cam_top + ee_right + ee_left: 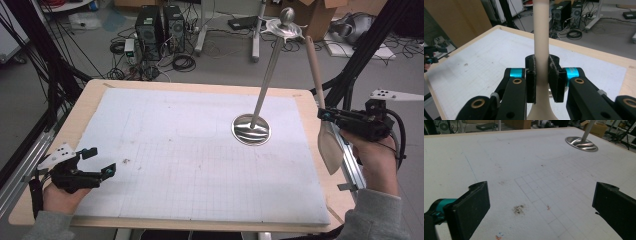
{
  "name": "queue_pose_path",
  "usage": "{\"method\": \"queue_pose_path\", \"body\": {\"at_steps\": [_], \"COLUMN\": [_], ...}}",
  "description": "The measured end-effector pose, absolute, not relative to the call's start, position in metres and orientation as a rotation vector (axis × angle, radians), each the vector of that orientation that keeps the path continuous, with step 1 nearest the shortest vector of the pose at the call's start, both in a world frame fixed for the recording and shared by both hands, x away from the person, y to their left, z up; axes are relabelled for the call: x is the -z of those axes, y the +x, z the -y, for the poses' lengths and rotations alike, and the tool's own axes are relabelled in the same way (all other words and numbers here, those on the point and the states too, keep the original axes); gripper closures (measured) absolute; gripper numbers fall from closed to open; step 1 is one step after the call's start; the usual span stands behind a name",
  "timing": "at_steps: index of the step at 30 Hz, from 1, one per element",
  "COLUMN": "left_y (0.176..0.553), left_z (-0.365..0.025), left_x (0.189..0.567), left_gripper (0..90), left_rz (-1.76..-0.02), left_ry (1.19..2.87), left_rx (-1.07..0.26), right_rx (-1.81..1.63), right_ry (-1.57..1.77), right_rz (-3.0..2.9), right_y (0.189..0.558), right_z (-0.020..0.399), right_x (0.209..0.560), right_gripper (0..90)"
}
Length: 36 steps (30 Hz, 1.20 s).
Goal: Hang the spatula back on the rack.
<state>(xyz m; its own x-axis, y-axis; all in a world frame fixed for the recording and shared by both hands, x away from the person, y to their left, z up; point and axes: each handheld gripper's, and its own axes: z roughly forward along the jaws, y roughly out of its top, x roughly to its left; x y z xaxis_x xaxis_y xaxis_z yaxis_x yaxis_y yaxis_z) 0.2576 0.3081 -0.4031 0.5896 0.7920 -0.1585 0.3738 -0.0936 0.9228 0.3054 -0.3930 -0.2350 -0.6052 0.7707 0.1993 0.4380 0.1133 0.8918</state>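
While the right claw point(541, 77) pinches the handle of a beige spatula point(329, 142) between its black pads, the tool stands nearly upright at the right edge of the bench point(200, 87), blade down and handle rising past the claw. Just to its left, a metal stand point(251, 129) rests its round base on the white gridded mat point(190, 160), its thin pole leaning up to a hooked top. Near the bench's left front corner, the left claw point(97, 161) hovers low over the mat, jaws spread wide around nothing.
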Motion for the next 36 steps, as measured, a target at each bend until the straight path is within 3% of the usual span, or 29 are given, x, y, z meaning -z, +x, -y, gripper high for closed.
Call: {"method": "queue_pose_path", "body": {"at_steps": [36], "left_y": [0.246], "left_z": [-0.321], "left_x": [0.404], "left_gripper": [1.8], "left_rz": [-1.006], "left_ry": [1.694], "left_rx": [-0.486], "right_rx": [-1.382], "right_ry": [1.172], "right_rz": [-2.184], "right_y": [0.332], "right_z": [0.37], "right_x": [0.246], "right_gripper": [78.4]}}
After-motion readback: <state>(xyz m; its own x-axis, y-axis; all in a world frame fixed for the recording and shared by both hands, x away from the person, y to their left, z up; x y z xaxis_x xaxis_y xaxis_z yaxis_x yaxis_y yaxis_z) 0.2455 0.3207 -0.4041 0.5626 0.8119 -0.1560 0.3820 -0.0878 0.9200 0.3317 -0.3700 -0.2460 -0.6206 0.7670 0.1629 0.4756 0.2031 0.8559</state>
